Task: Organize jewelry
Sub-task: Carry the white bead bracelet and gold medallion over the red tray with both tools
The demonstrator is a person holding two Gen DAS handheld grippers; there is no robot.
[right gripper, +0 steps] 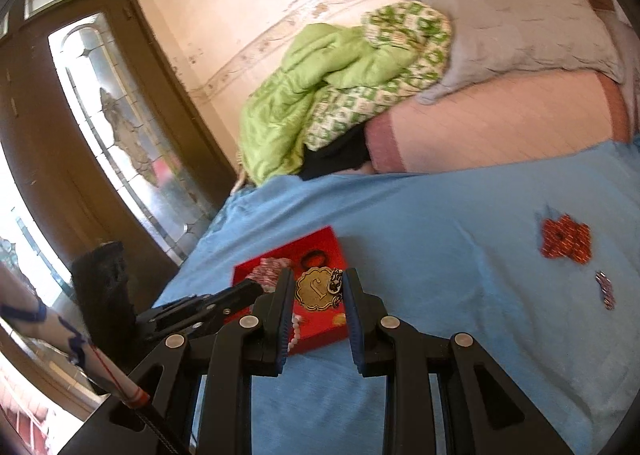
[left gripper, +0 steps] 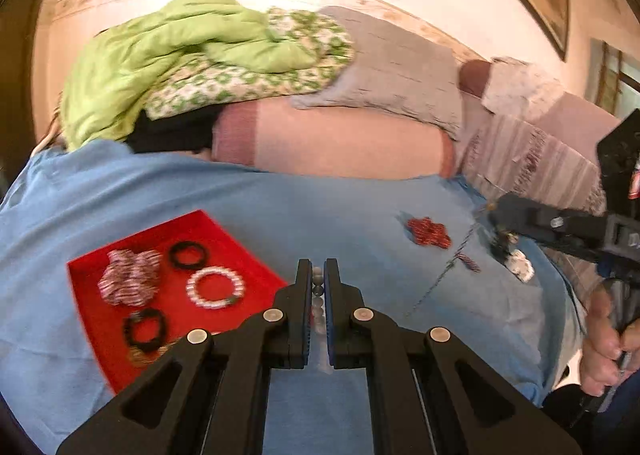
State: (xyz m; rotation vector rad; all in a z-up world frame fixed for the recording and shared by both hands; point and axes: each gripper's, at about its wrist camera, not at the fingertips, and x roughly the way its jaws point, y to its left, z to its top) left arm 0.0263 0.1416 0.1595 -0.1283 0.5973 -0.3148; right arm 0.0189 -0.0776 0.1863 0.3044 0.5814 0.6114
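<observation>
The left gripper (left gripper: 318, 283) is clamped on a bead strand (left gripper: 317, 287), its long axis running up the frame between the fingers. The right gripper (right gripper: 316, 297) pinches a gold pendant (right gripper: 317, 289), face toward the camera. The red tray (left gripper: 224, 247) sits lower left on the blue bed (left gripper: 340, 215), holding bracelets (left gripper: 215, 288).
</observation>
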